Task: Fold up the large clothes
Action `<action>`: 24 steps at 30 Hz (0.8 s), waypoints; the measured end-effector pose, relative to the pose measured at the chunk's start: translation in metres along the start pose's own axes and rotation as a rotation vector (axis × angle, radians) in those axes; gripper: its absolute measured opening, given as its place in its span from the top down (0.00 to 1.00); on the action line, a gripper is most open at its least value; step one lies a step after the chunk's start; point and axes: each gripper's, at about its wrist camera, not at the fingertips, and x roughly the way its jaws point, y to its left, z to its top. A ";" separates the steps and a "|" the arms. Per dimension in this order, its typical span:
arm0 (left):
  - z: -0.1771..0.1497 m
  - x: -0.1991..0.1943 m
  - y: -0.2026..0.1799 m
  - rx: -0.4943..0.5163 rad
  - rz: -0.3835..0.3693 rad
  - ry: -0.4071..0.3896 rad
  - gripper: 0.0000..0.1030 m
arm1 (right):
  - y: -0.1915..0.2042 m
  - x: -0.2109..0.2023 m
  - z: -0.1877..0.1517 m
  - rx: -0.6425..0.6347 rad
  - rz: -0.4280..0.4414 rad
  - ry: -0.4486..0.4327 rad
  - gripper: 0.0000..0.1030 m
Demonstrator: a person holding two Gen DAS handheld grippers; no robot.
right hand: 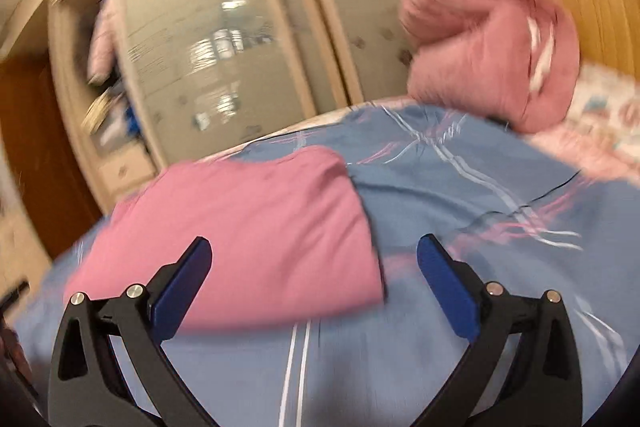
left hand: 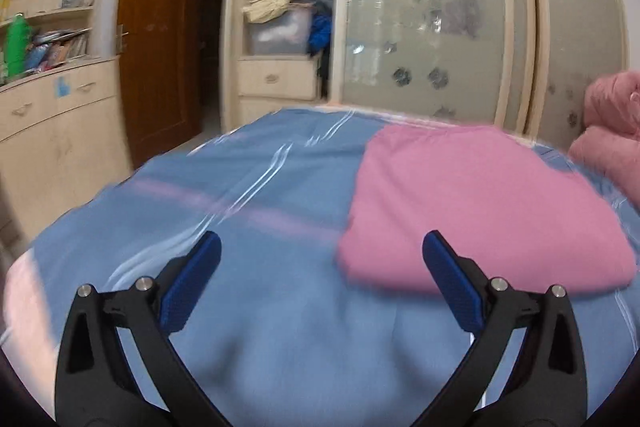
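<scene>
A folded pink garment (left hand: pixel 476 203) lies flat on a blue bedspread (left hand: pixel 260 307), a compact rectangle with its near edge facing both cameras. In the left wrist view it sits ahead and to the right of the left gripper (left hand: pixel 322 247), whose two blue-padded fingers are spread wide with nothing between them — only bedspread shows in the gap. The right-hand finger's tip overlaps the garment's near edge in the picture, though contact cannot be judged through the blur.

In the right wrist view the same pink garment (right hand: pixel 244 227) lies ahead and to the left of the right gripper (right hand: pixel 314 245), which is likewise released, its jaws far apart and empty. The garment's near right corner falls between the two fingers as seen from that camera; both frames are smeared, so it is probably hovering above the cloth rather than touching it.

Behind the garment, toward the head of the bed, a bulky pink quilt (right hand: pixel 488 51) is bundled up on the bedspread — well apart from the folded piece. Beyond the bed stands a wardrobe with frosted sliding doors (left hand: pixel 432 27), one section open and stuffed with clothes. To the left are a brown wooden door (left hand: pixel 160 47) and cream shelves (left hand: pixel 52 7) holding a green bottle (left hand: pixel 17 45).
</scene>
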 end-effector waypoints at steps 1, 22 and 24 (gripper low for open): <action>-0.003 -0.012 -0.002 0.019 -0.004 0.010 0.02 | 0.015 -0.025 -0.009 -0.080 -0.013 -0.013 0.01; -0.071 -0.117 -0.052 0.137 -0.125 0.033 0.02 | 0.061 -0.116 -0.062 -0.200 -0.012 0.038 0.01; -0.076 -0.117 -0.052 0.138 -0.126 0.028 0.02 | 0.063 -0.115 -0.064 -0.176 -0.005 0.059 0.01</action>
